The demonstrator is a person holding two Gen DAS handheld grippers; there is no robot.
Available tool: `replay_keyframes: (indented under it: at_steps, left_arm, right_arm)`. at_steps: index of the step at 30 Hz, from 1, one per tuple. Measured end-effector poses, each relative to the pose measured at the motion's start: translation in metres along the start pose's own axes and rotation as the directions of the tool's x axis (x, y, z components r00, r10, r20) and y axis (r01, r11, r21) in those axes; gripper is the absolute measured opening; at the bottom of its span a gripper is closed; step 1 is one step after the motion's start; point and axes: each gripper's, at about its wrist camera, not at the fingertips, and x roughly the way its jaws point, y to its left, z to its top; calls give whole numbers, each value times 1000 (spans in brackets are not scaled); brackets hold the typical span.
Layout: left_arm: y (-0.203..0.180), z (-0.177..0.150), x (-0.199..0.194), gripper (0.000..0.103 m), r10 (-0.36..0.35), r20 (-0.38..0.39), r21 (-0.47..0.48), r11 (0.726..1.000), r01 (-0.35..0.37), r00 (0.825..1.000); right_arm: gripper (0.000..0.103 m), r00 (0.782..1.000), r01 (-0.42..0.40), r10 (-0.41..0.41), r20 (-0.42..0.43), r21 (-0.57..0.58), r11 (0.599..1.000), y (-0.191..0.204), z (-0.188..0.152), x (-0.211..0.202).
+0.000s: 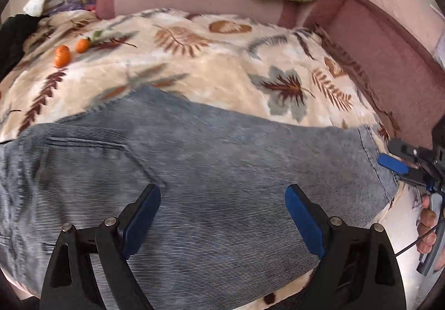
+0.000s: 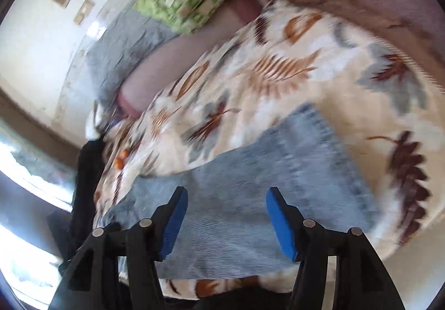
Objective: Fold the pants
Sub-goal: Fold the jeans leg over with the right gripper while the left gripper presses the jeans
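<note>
Both blue-padded claws hang spread wide, holding nothing: my left claw [image 1: 222, 215] and right claw [image 2: 226, 215] above the blue pants [image 1: 194, 171], which lie flat along the near edge of the leaf-print blanket [image 1: 194, 59].

You see faded blue pants [image 1: 211, 160] on a cream blanket [image 1: 194, 59] with brown and grey leaves, plus two orange tangerines [image 1: 62, 55].

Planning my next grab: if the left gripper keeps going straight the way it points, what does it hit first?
Most likely the blue pants: the open left gripper has denim between and beyond its fingers. How far above the cloth it hangs is unclear.
</note>
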Motion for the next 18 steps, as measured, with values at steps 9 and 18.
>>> replay_keyframes:
  at_steps: [9,18]
  left_arm:
    - [-37,-13,37,91,163,-41,169,973,-154,986]
    - [-82,9,59,94,230,-59,213,954,-213,971]
  right_arm:
    - [43,989,52,-84,122,246,968,-88,53,26]
    - [58,997,39,-53,65,192,981,-94,20,6]
